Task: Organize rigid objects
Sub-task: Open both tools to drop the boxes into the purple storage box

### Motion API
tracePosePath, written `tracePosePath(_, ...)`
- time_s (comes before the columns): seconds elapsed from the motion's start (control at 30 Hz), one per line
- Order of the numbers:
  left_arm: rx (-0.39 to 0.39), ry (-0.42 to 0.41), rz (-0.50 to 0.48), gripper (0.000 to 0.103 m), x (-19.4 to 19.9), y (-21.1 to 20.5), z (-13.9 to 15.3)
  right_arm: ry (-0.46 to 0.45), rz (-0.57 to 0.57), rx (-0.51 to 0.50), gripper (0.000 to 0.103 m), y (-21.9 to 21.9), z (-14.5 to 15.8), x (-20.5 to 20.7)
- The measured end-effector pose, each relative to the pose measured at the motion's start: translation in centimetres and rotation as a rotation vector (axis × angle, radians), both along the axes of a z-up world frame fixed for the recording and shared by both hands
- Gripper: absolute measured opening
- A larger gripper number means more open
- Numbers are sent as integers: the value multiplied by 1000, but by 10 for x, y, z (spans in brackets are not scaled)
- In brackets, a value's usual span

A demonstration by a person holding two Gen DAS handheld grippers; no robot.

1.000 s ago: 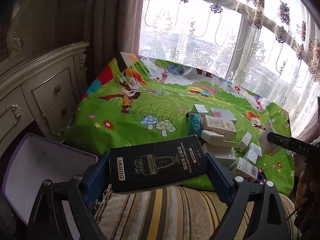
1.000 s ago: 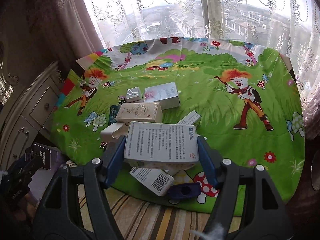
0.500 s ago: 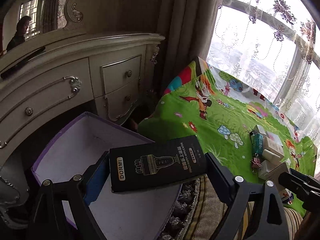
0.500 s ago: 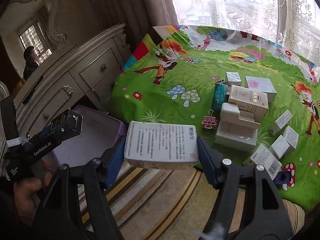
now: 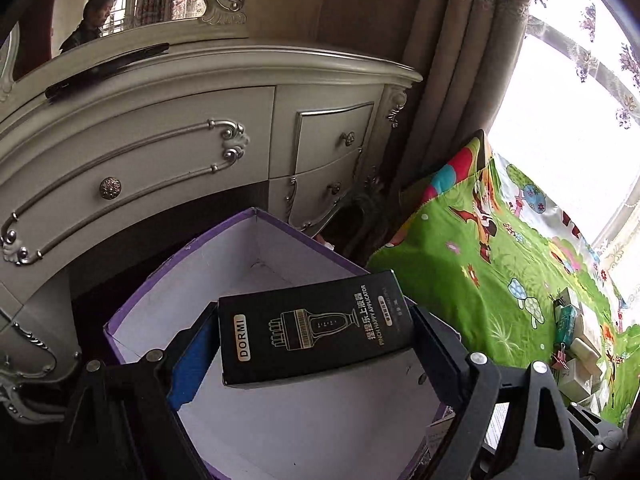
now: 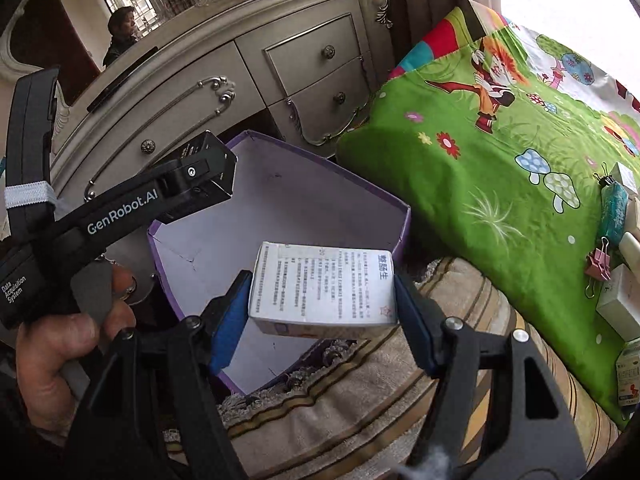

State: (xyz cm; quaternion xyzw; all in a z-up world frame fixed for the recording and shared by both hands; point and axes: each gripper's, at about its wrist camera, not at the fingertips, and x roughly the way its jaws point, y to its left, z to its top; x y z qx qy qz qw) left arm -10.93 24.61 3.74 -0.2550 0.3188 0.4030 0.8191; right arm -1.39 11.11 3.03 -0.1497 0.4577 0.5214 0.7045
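Black carton (image 5: 316, 330), lettered DORMI, was pinched end to end by the left tool (image 5: 316, 344) over the purple storage box (image 5: 168, 264), whose white interior showed at 12 o'clock of the carton. Risk: the carton sat slightly tilted, so an early release could land it on edge or against a wall.

White printed carton (image 6: 322, 286) was pinched between the right tool (image 6: 322, 312) pads above the box's near rim (image 6: 402, 216). Left tool (image 6: 200, 172) hung at 10 o'clock. Risks: dropping the carton outside onto the striped cushion (image 6: 400, 380); the two tools colliding over one opening.
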Motion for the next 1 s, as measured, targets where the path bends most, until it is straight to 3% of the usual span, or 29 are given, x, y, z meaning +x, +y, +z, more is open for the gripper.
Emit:
tracePosePath(0.4, -107, 59, 50, 93, -5, 19, -27, 28, 129, -56, 78, 40, -26, -22)
tracePosePath(0.57, -165, 67, 51, 95, -5, 20, -39, 56, 103, -56, 91, 39, -29, -17)
tracePosePath(1.0, -134, 15, 7, 97, 1, 9, -25, 41, -7, -16, 92, 6, -15, -2)
